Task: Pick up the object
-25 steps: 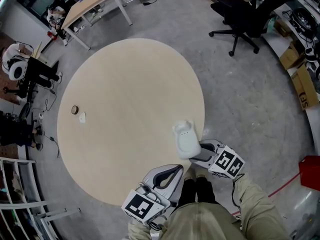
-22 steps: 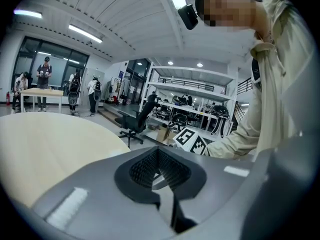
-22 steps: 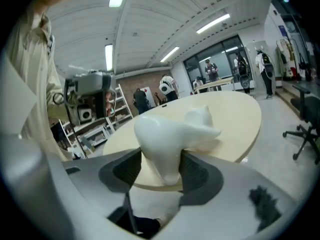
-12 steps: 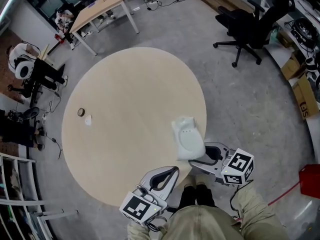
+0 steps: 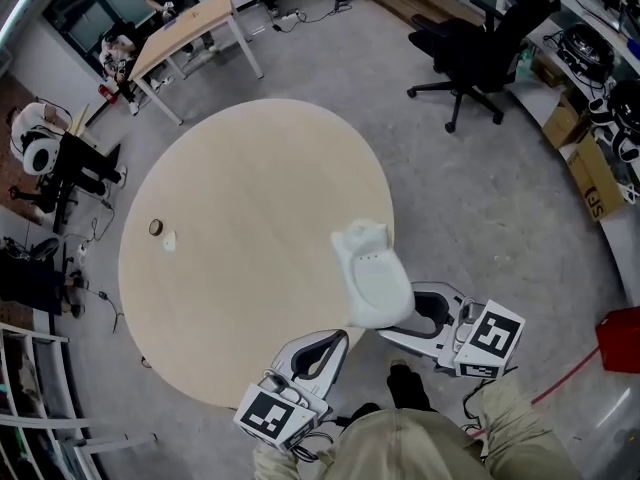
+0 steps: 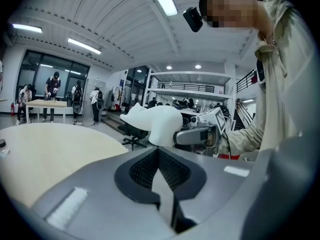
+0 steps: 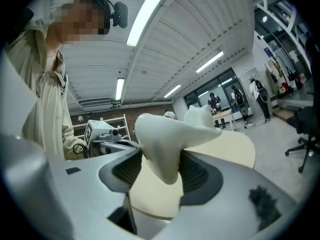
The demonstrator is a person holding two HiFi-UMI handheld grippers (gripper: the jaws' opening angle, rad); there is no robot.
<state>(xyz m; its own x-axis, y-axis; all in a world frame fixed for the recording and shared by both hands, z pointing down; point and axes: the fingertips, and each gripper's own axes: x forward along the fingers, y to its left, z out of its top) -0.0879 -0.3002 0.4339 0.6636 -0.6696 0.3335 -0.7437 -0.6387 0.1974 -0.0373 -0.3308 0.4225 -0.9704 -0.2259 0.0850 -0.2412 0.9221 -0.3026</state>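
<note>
In the head view, the white moulded object lay over the near right edge of the round table. Its rounded near end was gripped by the right gripper. Its long axis ran from those jaws up and to the far left, with the eared end farthest from the person. The left gripper sat just left of it at the table's near edge, apart from the object and pointing the same way.

In the left gripper view, that gripper's jaws were pressed together with nothing between them. The object showed beyond them and slightly right, clear above the tabletop, with the right gripper clamped on its right end.

In the right gripper view, the jaws stood fairly wide, one pad on each side of the object's narrow lower part. The body rose from between them and leaned away toward the far table. By my judgement the pick-up was the right hand's work, and any further lift only needed to follow that axis upward.
</note>
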